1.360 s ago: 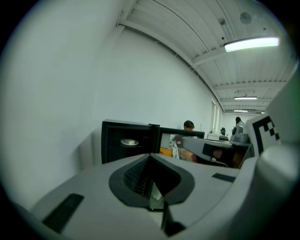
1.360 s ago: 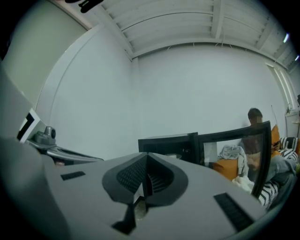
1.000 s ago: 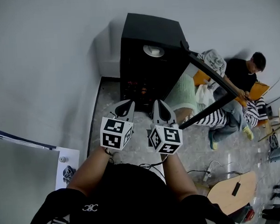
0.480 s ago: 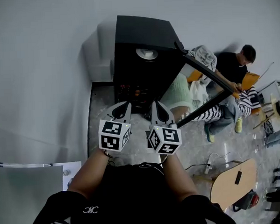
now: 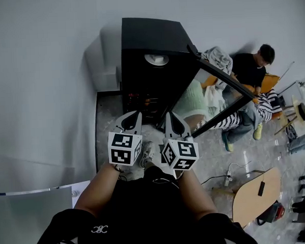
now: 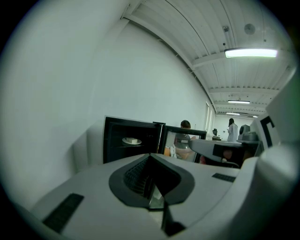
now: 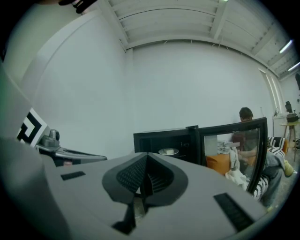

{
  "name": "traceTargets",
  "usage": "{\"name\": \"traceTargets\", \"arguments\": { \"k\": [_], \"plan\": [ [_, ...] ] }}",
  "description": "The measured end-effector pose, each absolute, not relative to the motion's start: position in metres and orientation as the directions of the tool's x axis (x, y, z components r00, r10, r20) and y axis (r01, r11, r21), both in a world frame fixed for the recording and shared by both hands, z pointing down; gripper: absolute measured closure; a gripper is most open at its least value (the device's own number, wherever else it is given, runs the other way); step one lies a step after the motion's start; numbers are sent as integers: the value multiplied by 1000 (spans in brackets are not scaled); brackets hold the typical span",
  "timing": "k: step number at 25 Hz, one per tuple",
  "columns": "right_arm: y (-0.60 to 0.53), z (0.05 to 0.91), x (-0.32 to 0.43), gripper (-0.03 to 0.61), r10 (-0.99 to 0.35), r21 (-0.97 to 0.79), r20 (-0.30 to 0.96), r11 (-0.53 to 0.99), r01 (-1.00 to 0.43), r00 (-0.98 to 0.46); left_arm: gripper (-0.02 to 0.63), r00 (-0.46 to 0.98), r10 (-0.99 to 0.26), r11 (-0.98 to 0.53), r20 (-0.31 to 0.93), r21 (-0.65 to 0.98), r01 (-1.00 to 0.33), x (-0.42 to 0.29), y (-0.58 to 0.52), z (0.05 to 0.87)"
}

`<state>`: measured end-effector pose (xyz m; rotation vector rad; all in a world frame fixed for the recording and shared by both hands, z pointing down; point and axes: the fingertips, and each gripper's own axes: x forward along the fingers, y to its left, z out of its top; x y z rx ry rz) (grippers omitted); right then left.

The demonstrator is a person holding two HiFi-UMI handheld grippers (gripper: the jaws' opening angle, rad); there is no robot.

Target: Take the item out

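Note:
A black cabinet stands against the white wall with its glass door swung open to the right. On its upper shelf lies a white plate carrying a small pale item; the plate shows in the left gripper view, and the plate shows in the right gripper view too. My left gripper and right gripper are held side by side in front of the cabinet, well short of it. Both are shut with nothing between the jaws. Lower shelves hold dark, unclear things.
A seated person is behind the open door at the right, beside heaped clothes. A wooden tabletop and a power strip lie on the floor at the lower right. A white panel is at the lower left.
The cabinet has shifted slightly left and looks a little nearer in the head view. Both grippers stay shut in the same place. A shoe now shows between them.

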<state>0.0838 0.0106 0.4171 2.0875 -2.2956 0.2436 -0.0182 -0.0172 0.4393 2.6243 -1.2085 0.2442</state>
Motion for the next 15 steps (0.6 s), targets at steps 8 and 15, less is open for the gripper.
{"name": "traceTargets", "arguments": {
  "k": [8, 15],
  "plan": [
    [-25, 428, 97, 572, -986, -140, 130, 84, -987, -102, 606, 631, -733, -628, 255, 102, -771, -7, -48, 441],
    [-88, 441, 120, 572, -984, -193, 147, 74, -978, -103, 606, 617, -739, -619, 272, 89, -780, 11, -110, 449]
  ]
}}
